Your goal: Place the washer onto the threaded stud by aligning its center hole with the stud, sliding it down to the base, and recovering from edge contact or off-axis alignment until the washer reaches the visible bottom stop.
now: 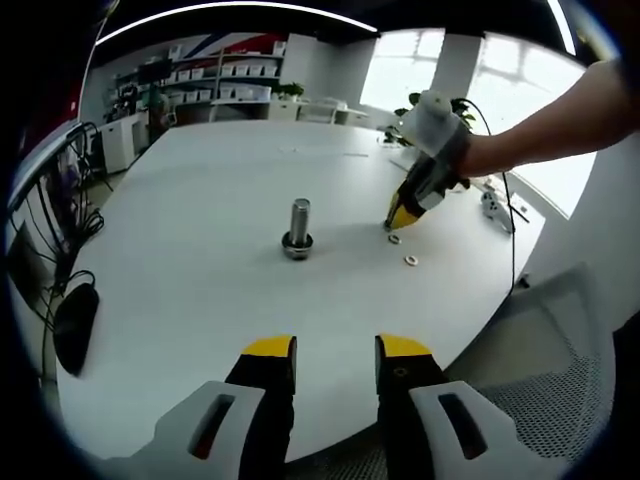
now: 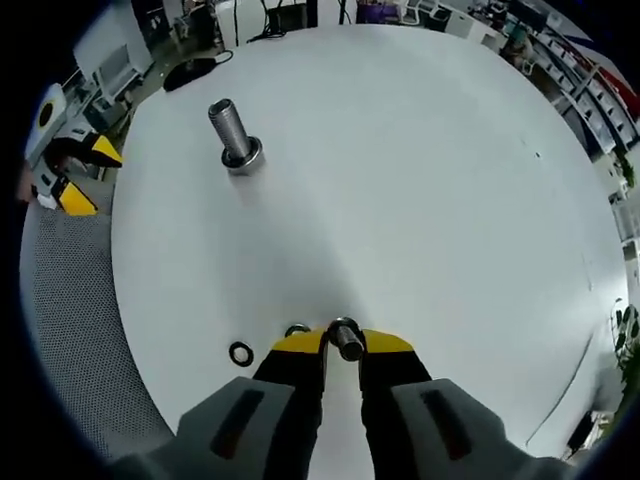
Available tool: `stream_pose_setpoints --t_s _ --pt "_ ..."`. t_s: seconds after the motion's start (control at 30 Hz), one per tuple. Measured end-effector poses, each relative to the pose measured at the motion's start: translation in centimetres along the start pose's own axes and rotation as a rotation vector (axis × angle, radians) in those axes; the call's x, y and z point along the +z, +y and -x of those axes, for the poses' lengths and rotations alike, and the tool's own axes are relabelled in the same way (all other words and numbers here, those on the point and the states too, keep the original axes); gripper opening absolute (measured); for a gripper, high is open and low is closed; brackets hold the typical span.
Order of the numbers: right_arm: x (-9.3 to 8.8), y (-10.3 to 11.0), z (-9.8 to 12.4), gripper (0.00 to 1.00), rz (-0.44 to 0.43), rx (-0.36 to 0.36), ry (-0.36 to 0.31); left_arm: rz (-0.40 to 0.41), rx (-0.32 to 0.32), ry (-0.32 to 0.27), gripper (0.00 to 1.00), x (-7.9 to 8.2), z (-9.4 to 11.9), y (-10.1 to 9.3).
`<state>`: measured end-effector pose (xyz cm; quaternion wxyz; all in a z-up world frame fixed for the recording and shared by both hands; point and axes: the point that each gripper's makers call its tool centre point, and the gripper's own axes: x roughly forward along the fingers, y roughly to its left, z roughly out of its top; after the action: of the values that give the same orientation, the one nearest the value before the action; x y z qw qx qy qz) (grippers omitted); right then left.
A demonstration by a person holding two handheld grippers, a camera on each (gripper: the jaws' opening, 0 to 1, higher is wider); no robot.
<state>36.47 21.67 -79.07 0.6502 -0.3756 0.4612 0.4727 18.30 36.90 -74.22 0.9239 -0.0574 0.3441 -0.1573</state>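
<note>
White table [image 1: 200,200], 1 stud [image 1: 299,228], 3 washers, 1 held by right gripper [image 2: 343,343]

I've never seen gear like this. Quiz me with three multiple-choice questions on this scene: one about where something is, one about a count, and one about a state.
1. Where is the threaded stud?
A) upright on the white table
B) lying on a chair
C) held in the left tongs

2. How many loose washers lie on the table just beside the right tongs?
A) none
B) two
C) five

3. How are the left tongs?
A) shut on the stud
B) open and empty
C) shut on a cable

Answers:
1 A: the stud rises straight from the tabletop.
2 B: two small rings lie flat by the yellow tips.
3 B: bare table shows through the gap between their jaws.
</note>
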Motion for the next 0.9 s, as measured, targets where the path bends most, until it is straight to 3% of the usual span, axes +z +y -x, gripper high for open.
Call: stream_pose_setpoints --t_s 0.57,0.9 --pt "-1.2 0.3 0.7 0.19 -0.019 -0.006 0.012 -0.002 -0.001 0.001 0.29 0.0 0.0 -0.1" --pt "-3.2 1.3 1.1 0.22 -0.018 0.005 0.045 -0.002 0.0 -0.004 0.29 0.1 0.0 0.0"
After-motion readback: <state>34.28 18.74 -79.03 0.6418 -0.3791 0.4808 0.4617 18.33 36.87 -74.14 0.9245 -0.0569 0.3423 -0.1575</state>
